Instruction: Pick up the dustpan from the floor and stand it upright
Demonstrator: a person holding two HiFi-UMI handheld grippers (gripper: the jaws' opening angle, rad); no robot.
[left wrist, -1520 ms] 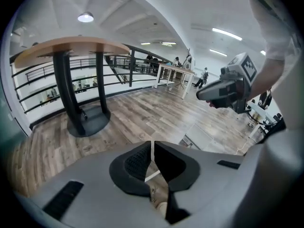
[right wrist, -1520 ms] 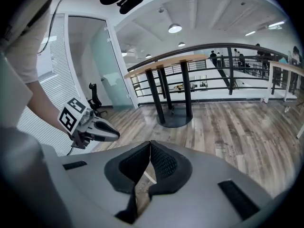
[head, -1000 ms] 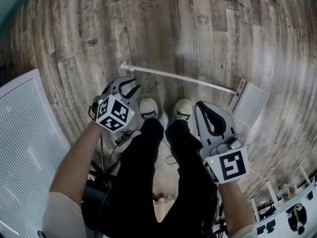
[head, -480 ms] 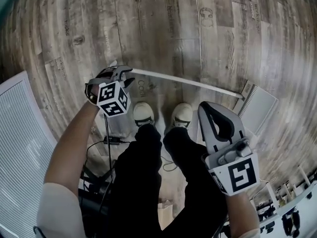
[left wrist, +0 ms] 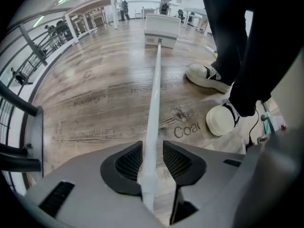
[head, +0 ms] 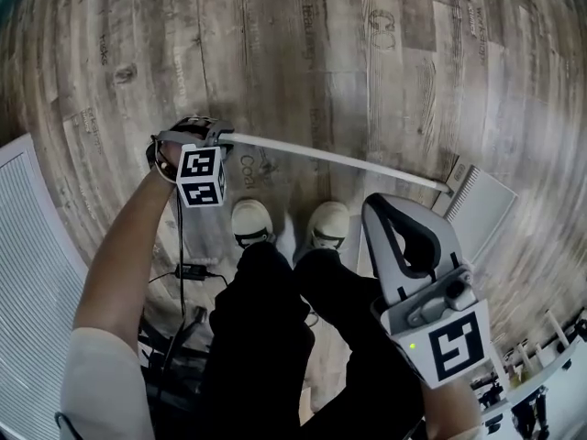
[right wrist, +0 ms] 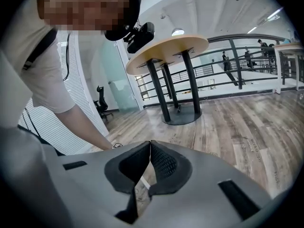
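The dustpan lies flat on the wooden floor, its ribbed white pan [head: 481, 204] at the right and its long white handle [head: 330, 159] running left. My left gripper [head: 200, 134] points down at the handle's left end. In the left gripper view the handle [left wrist: 154, 103] passes between the open pads of the left gripper [left wrist: 152, 160], with a gap on the right side, and leads to the pan [left wrist: 162, 26]. My right gripper [head: 385, 207] hangs above the floor near the pan, apart from it. Its jaws [right wrist: 149, 148] are shut on nothing.
The person's two white shoes [head: 250, 221] [head: 327, 225] stand just in front of the handle. A white slatted panel [head: 27, 246] fills the left edge and a black cable [head: 193, 271] lies by it. A round table [right wrist: 168, 49] and railings stand farther off.
My left gripper has dropped to the floor and rolled, and now straddles the handle's end. The right gripper has sunk a little and stayed shut.
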